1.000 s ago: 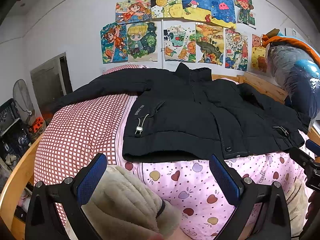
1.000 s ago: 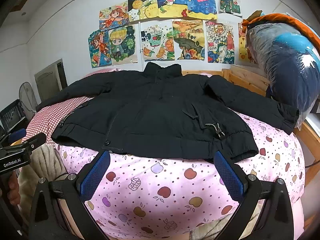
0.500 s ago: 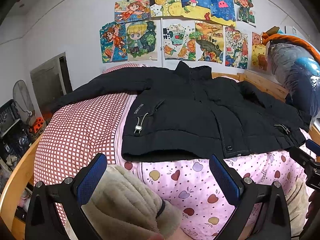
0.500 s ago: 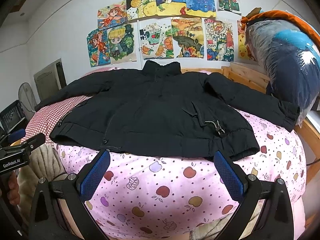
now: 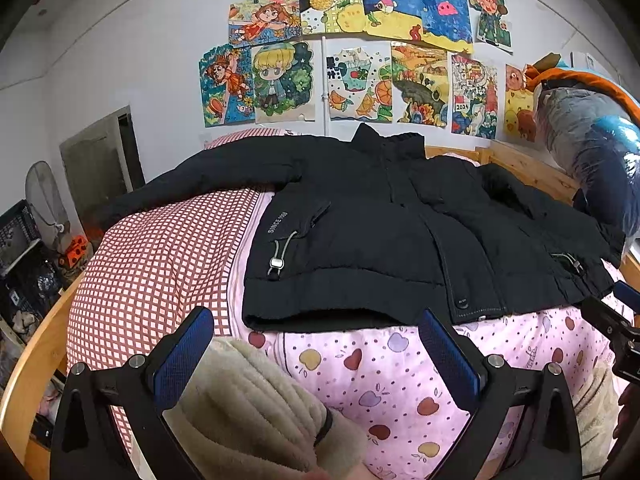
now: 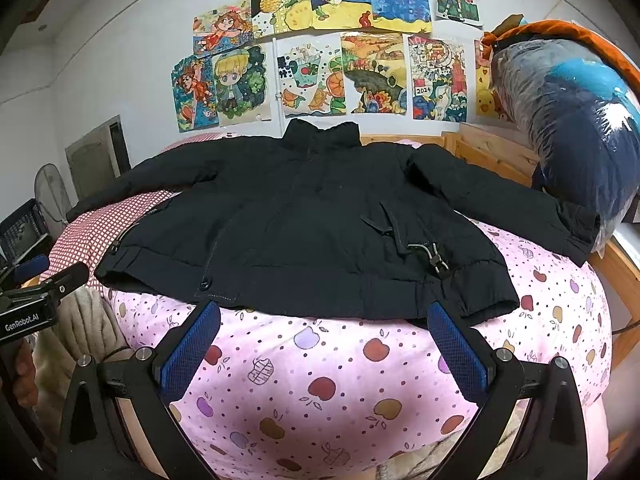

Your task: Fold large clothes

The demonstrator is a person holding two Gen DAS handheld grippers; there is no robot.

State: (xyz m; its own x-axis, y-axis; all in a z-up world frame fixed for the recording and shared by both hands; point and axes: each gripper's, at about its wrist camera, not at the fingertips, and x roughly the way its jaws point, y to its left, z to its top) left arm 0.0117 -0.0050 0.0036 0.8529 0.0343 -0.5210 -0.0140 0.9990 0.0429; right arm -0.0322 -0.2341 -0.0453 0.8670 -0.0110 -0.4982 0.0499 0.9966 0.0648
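Hovering wide and empty, left claw (image 5: 316, 344) and right claw (image 6: 324, 340) sit near the hem; black jacket (image 6: 304, 224) lies spread flat, ready for folding.

Home bedroom: bed (image 6: 624, 280), apple-print quilt (image 6: 340, 380), kids' drawings (image 6: 320, 40).

The left gripper (image 5: 316, 354) and right gripper (image 6: 324, 346) are black with blue pads, silver screws; fluffy beige sleeve (image 5: 256, 404) at six o'clock.
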